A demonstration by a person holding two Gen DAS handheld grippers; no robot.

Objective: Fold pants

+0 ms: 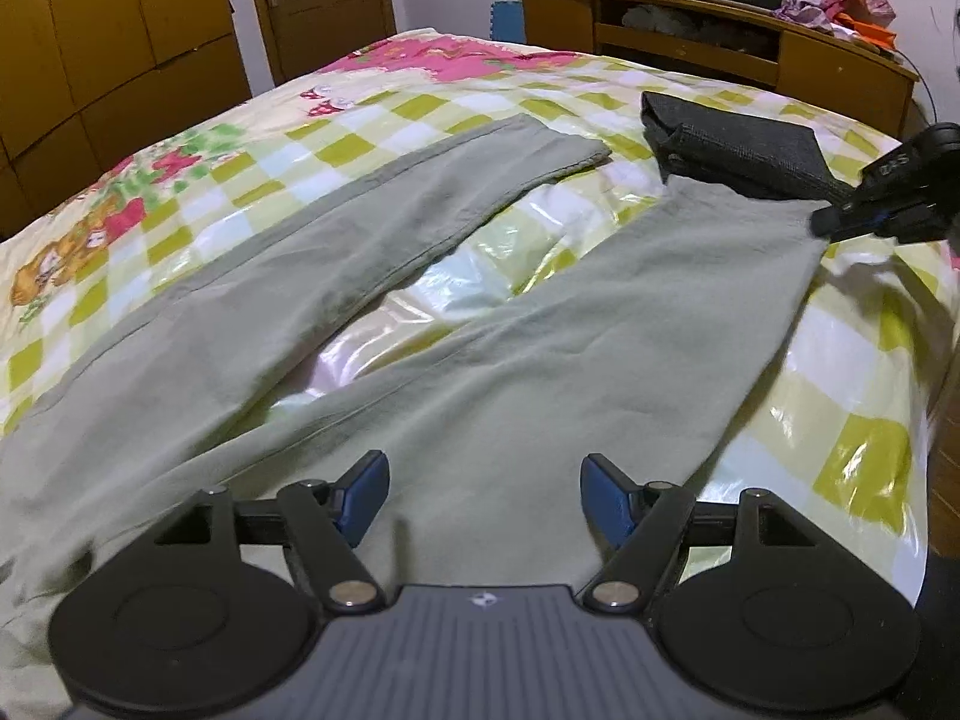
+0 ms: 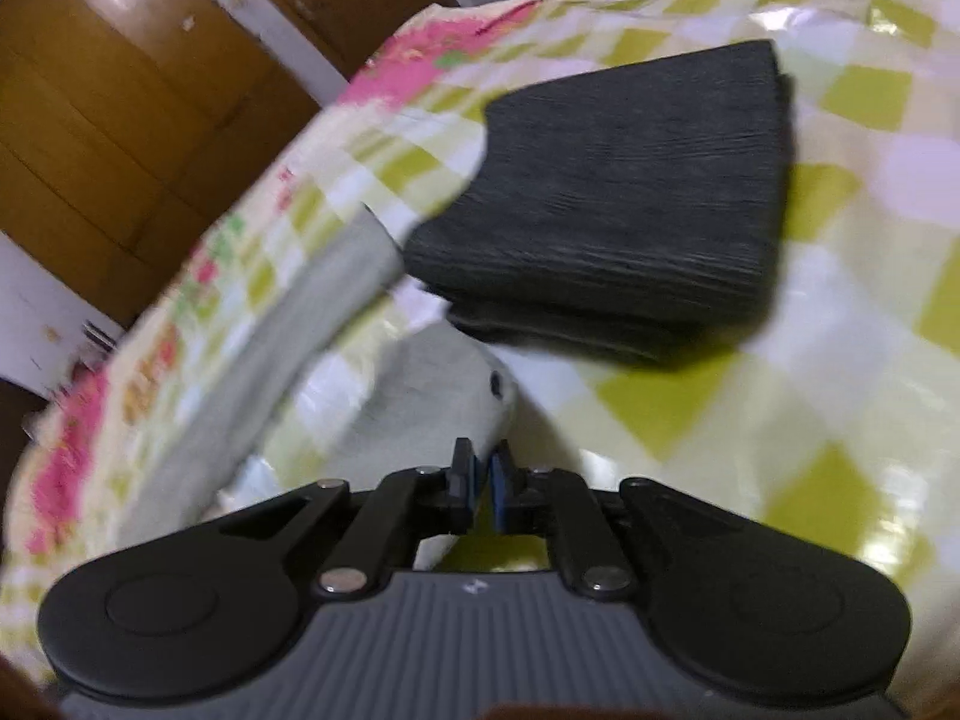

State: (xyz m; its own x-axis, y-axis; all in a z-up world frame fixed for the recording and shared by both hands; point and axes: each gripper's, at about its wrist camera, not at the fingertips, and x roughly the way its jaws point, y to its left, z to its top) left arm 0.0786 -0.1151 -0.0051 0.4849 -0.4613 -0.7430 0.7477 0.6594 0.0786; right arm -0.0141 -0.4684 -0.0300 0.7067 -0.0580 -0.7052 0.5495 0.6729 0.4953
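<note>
- The pale green pants are lying spread out on the bed, their two legs splaying apart in a V with the checked, glossy bedcover showing between them.
- The far leg is resting flat, its cuff reaching toward the pink floral part of the cover; the nearer leg is running out to the right, its cuff ending just beside a folded dark grey garment.
- The right gripper is sitting at that nearer cuff with its jaws pressed together on the green hem; the view is blurred, but cloth is showing between the pads.
- From the left wrist view, the right gripper is appearing as a dark shape at the cuff's edge.
- The left gripper is hovering over the upper part of the pants with its blue-padded fingers spread wide, gripping nothing.
- Wooden wardrobe doors and a low wooden cabinet with clutter on top are standing beyond the bed.
</note>
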